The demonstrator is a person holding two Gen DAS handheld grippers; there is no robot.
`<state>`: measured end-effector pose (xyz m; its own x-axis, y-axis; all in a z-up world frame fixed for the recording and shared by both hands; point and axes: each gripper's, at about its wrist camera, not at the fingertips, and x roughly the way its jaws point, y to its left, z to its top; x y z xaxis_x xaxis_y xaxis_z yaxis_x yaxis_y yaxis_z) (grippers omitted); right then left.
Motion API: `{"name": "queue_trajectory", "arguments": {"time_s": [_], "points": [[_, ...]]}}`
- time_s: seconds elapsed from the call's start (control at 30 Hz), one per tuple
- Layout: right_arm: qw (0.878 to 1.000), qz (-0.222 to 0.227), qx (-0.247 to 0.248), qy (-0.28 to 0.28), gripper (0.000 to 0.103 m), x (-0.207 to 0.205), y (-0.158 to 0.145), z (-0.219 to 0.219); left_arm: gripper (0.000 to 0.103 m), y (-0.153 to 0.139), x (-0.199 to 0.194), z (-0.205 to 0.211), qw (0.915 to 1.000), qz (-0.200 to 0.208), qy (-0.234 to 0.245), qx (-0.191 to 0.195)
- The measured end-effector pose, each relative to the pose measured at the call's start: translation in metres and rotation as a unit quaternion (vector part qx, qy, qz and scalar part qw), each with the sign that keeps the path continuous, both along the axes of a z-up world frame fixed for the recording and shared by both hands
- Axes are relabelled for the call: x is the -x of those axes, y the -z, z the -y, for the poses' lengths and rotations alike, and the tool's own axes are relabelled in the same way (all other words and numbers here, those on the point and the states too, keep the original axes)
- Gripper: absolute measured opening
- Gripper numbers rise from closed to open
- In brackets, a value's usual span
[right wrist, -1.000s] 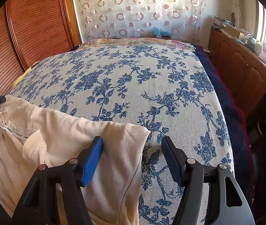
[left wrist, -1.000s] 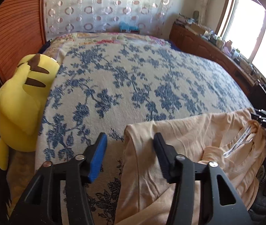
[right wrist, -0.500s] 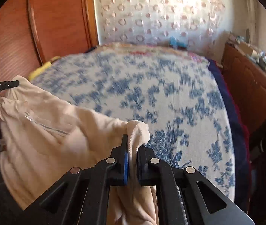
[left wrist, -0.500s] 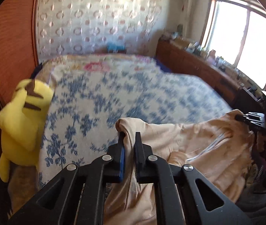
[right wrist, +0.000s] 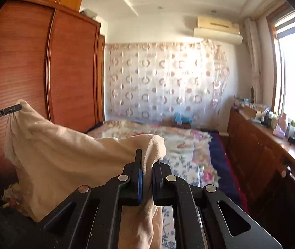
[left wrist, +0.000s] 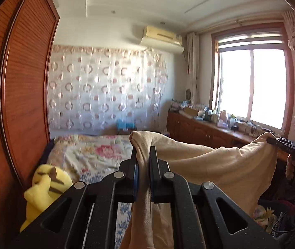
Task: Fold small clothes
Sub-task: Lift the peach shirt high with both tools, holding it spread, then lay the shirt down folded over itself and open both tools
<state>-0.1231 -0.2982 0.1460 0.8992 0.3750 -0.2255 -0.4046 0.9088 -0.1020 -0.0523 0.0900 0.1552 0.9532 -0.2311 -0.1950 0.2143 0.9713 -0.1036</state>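
Below, the bed (left wrist: 89,155) in its floral cover (right wrist: 191,145) runs to a patterned curtain (left wrist: 105,89) — wardrobe (right wrist: 64,72) one side, cluttered counter (right wrist: 272,137) by the window (left wrist: 251,87) the other. Left gripper (left wrist: 143,166) and right gripper (right wrist: 146,170) each pinch a corner of the beige shirt (left wrist: 220,166), stretched between them in the air above the bed — nothing around it
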Motion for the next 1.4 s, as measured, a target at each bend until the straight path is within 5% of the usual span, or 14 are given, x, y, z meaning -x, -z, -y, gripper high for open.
{"name": "queue_trajectory", "arguments": {"time_s": [0.47,0.87,1.03,1.17,1.27,1.3,1.4], "points": [[0.993,0.111,0.013,-0.023,0.006,0.048,-0.079,-0.013,0.009,-0.062,0.014,-0.028,0.9956,0.088,-0.023,0.022],[0.990,0.137,0.018,-0.016,0.006,0.027,-0.053,-0.022,0.009,-0.084,-0.022,-0.031,0.9936,0.098,-0.056,-0.003],[0.994,0.102,0.032,0.001,0.006,-0.027,-0.058,-0.043,0.009,-0.073,-0.078,-0.029,0.9943,0.069,-0.078,-0.018],[0.997,0.056,0.041,0.023,0.006,-0.095,-0.035,-0.062,0.011,-0.051,-0.133,-0.031,0.9940,0.042,-0.095,-0.033],[0.997,0.025,0.055,0.041,0.006,-0.155,-0.002,-0.082,0.028,-0.015,-0.180,-0.037,0.9923,0.009,-0.113,-0.050],[0.997,0.011,0.061,0.046,0.010,-0.173,0.011,-0.089,0.034,0.001,-0.195,-0.038,0.9906,-0.005,-0.123,-0.060],[0.990,-0.050,0.091,0.100,0.049,-0.236,0.064,-0.105,0.044,0.048,-0.226,-0.046,0.9884,-0.066,-0.119,-0.068]]}}
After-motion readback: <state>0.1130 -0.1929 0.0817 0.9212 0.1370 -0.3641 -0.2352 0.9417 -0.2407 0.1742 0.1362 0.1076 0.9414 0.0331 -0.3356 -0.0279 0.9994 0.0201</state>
